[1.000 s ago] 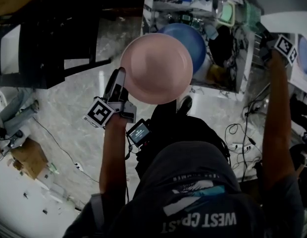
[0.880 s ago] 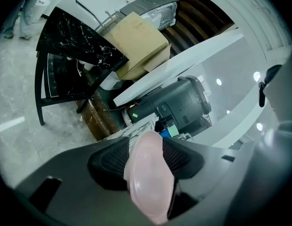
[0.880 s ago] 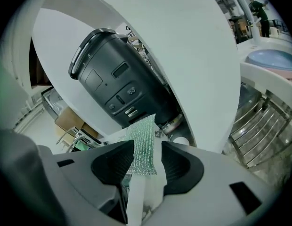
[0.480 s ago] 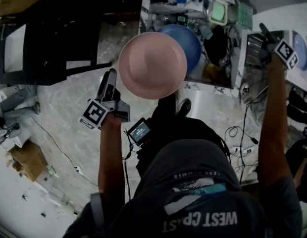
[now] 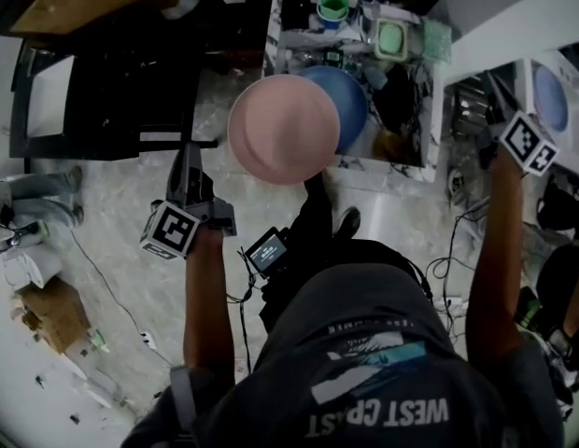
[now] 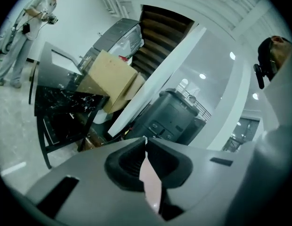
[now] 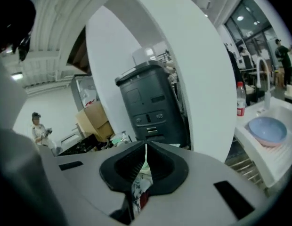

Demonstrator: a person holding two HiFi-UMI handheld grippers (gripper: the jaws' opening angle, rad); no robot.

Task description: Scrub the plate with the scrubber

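Observation:
The pink plate (image 5: 283, 129) shows face-up in the head view, in front of the person; what holds it up is hidden. My left gripper (image 5: 184, 157) is left of the plate's rim and apart from it. In the left gripper view, my left gripper (image 6: 146, 139) has just closed tip to tip. Only a thin pink strip (image 6: 151, 185) shows in the slit, and nothing sticks out past the tips. My right gripper (image 7: 146, 146) has also just closed. A mottled white and red sliver (image 7: 139, 192) shows in its slit; I cannot tell what it is. No scrubber is recognisable.
A marble sink unit (image 5: 275, 59) beyond the pink plate holds a blue plate (image 5: 350, 101), a green cup (image 5: 333, 6) and a green square dish (image 5: 392, 38). A black table (image 5: 103, 91) stands left. Cables (image 5: 453, 250) lie on the floor. A blue bowl (image 7: 267, 130) sits in a white basin.
The left gripper has drawn away leftward from the pink plate's rim, which it was next to. The right gripper's marker cube looks larger and sits lower in the picture. The plate looks slightly smaller.

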